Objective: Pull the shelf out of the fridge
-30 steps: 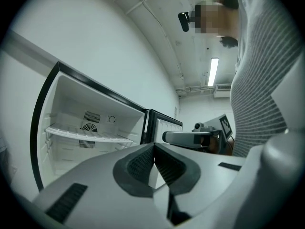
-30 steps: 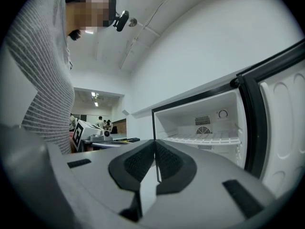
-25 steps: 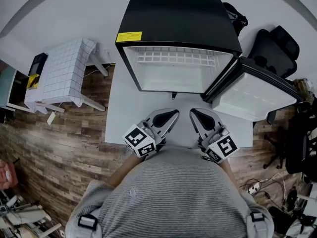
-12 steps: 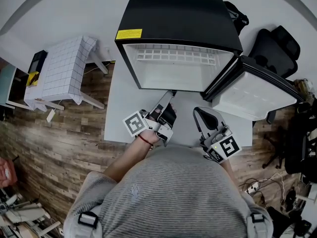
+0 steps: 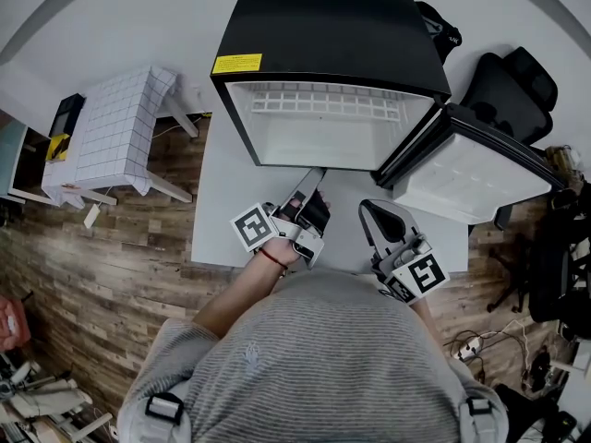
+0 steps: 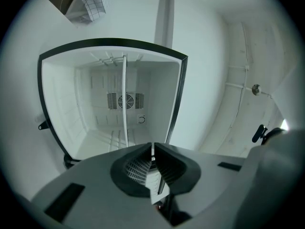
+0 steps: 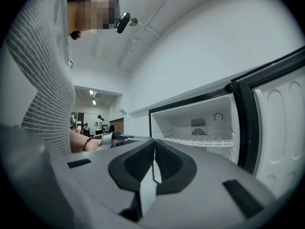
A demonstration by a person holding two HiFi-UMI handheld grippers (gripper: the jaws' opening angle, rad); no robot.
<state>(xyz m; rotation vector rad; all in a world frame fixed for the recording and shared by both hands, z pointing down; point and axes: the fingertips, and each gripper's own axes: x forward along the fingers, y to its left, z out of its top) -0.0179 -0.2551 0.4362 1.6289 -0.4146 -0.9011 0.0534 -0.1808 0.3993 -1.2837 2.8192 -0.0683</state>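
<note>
A black mini fridge (image 5: 332, 26) stands with its door (image 5: 480, 178) swung open to the right. Its white wire shelf (image 5: 328, 104) sits inside, high in the cavity. My left gripper (image 5: 316, 175) is rolled on its side, shut and empty, its tips close to the fridge's lower front edge and short of the shelf. In the left gripper view the shelf (image 6: 125, 99) shows edge-on as a vertical line beyond the shut left gripper (image 6: 152, 149). My right gripper (image 5: 367, 208) hangs back, shut on nothing. Past the right gripper (image 7: 153, 142) the shelf (image 7: 205, 140) lies level.
The fridge stands on a white platform (image 5: 226, 210) over a wood floor. A small white gridded table (image 5: 120, 132) is at the left, a black office chair (image 5: 512, 86) behind the door at the right. Cables lie at the lower right (image 5: 476, 349).
The left gripper has rolled onto its side and moved forward toward the fridge opening, then nearly held still. The right gripper has hardly moved.
</note>
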